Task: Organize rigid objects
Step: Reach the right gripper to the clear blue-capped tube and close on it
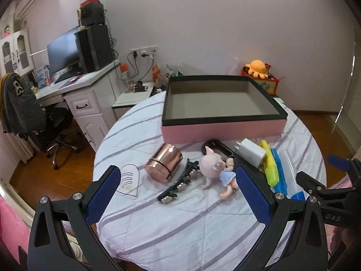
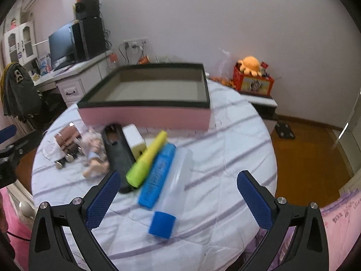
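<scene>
An empty pink box with a dark rim (image 1: pixel 223 131) (image 2: pixel 144 117) stands at the far side of the round table. In front of it lie a rose-gold tin (image 1: pixel 163 166) (image 2: pixel 67 141), a black hair clip (image 1: pixel 179 183), a small doll in a blue dress (image 1: pixel 216 171) (image 2: pixel 94 155), a black case (image 1: pixel 217 149) (image 2: pixel 117 153), a white charger (image 1: pixel 249 152) (image 2: pixel 134 141), a yellow highlighter (image 1: pixel 269 167) (image 2: pixel 146 160), a blue highlighter (image 2: pixel 158 174) and a clear tube with a blue cap (image 2: pixel 171 194). My left gripper (image 1: pixel 178 181) is open above the clip and doll. My right gripper (image 2: pixel 178 185) is open above the tube.
The table carries a white striped cloth (image 1: pixel 180 225). A white desk (image 1: pixel 85 99) with monitor and a black office chair (image 1: pixel 49 131) stand at the left. A red toy box with an orange plush (image 2: pixel 252 76) sits at the back right. Wooden floor surrounds the table.
</scene>
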